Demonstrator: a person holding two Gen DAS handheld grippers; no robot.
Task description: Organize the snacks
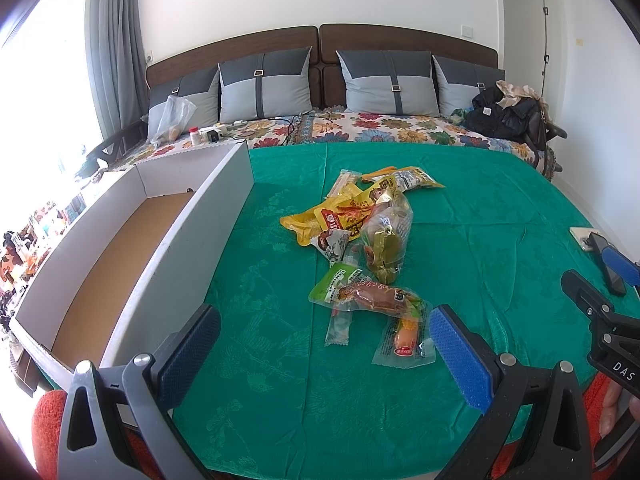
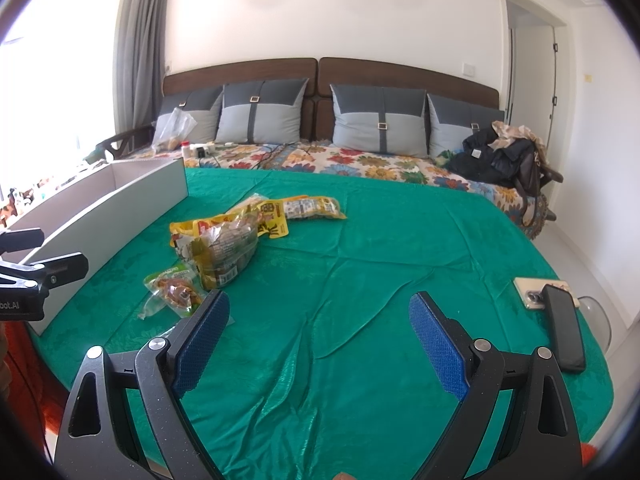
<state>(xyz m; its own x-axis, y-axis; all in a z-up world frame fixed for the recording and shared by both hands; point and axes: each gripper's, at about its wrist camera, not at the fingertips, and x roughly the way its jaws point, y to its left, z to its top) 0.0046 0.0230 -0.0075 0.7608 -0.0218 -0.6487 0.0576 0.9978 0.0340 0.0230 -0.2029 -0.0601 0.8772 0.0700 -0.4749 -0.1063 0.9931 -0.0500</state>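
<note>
A: Snacks (image 1: 362,236) in a loose pile, middle of the green tablecloth (image 1: 480,208); can you see them from your side?

B: Yes, the pile sits to the left in the right wrist view. Yellow packets (image 2: 276,216) at the back, a clear bag of wrapped pieces (image 2: 224,252) in front of them, and a green-edged packet (image 2: 176,286) nearest the camera.

A: Where is the white box (image 1: 168,264)?

B: Along the left edge of the table, open on top, brown cardboard floor showing. The pile is apart from it, with bare cloth between.

A: And the left gripper (image 1: 326,348)?

B: Its jaws stand wide apart, nothing between them. A small clear packet with an orange sausage (image 1: 404,340) lies just inside its right finger, flat on the cloth.

A: The right gripper (image 2: 320,336)?

B: Also spread wide and holding nothing, over bare cloth to the right of the pile.

A: Anything else on the table?

B: A black phone (image 2: 564,328) and a pale phone (image 2: 536,286) under it, at the right edge, well apart from the food
</note>
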